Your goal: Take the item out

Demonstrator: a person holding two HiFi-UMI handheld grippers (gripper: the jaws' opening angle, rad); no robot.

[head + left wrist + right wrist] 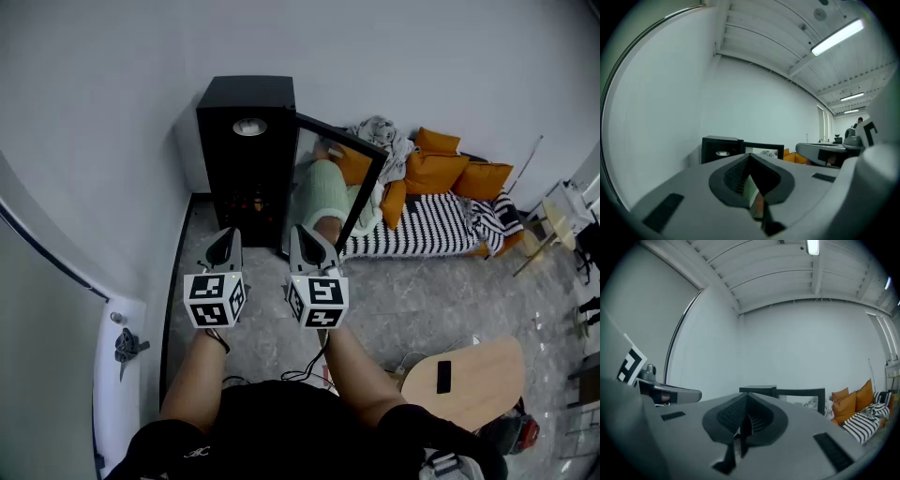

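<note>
A black cabinet [246,150] stands against the wall with its glass door [339,183] swung open to the right. Small orange-red things [246,200] show dimly on a shelf inside; I cannot tell what they are. A round white disc [249,127] lies on the cabinet's top. My left gripper [225,241] and right gripper [302,234] hang side by side in front of the cabinet, short of its opening. Both point at it, and each has its jaws together with nothing between them. In the gripper views the cabinet [721,149] [757,391] is small and far beyond the closed jaws.
A low bed with a striped cover [431,225], orange cushions [450,169] and a heap of cloth lies right of the cabinet. A round wooden tabletop [473,380] stands at the lower right, with cables [305,370] on the floor. A white door with a handle [127,347] is at the left.
</note>
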